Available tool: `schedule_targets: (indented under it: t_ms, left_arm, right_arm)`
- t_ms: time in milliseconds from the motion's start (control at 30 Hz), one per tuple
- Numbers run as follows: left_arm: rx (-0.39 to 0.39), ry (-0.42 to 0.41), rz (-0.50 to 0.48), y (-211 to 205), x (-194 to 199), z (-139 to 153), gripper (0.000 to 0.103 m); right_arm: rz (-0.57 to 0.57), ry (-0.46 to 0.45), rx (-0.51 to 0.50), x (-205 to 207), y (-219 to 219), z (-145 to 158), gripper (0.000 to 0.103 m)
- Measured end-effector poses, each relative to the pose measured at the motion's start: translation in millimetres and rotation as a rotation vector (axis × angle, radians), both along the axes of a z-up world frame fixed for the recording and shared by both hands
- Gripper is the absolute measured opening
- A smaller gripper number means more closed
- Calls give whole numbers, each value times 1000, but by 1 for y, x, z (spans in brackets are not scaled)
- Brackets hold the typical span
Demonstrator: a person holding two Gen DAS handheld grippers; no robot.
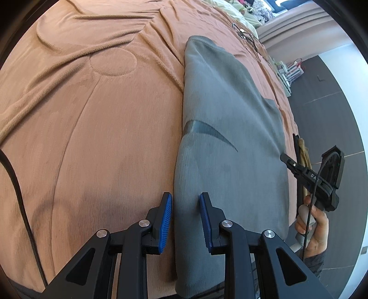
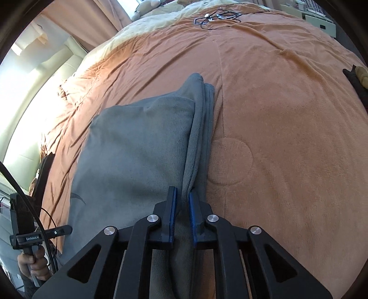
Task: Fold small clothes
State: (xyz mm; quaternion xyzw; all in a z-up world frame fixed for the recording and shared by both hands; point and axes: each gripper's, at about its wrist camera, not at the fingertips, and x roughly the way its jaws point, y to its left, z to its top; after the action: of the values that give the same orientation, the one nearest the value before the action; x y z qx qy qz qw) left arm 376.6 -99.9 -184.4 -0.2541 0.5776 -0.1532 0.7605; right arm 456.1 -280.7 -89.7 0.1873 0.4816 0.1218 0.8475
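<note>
A grey fleece garment with a dark swoosh mark lies folded lengthwise on an orange blanket. My left gripper is open, its blue pads either side of the garment's near folded edge. In the right wrist view the same garment shows stacked layers along its right edge. My right gripper is shut on those edge layers. The right gripper also shows at the right edge of the left wrist view, held in a hand.
A tangle of black cables lies far up the bed near pale pillows. A black cable crosses the blanket at left. The bed edge and dark floor lie right. A dark object with a tan piece sits at the far right.
</note>
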Motion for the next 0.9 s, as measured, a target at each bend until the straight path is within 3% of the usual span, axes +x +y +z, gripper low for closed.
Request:
schedule_targets:
  t_ms: [300,567,767,833,867,900]
  left_arm:
    - [1,-2,-16,-10,-13,-2,26]
    - [-1,0,-35,-15,-26,-2,26]
    - [-9,1,-34,-14,-38,-3,26]
    - [-20,3,-33,-14,-40,-3,26]
    - [-27,4,-31,-13,-42,-4,26]
    - [-36,6,-27,-12,-44,-5,25]
  right_arm:
    - [7,33,-59,-24,1,-5,11]
    - [-72,41,-81,-56,-8,-1,11]
    - [-49,3,-10,-83,-5,11,12]
    - [-29,8,30,-92,-5,9,26]
    - [-26,10,44,-98,-8,7,47]
    - [-28,8,51,-103,-9,6,59]
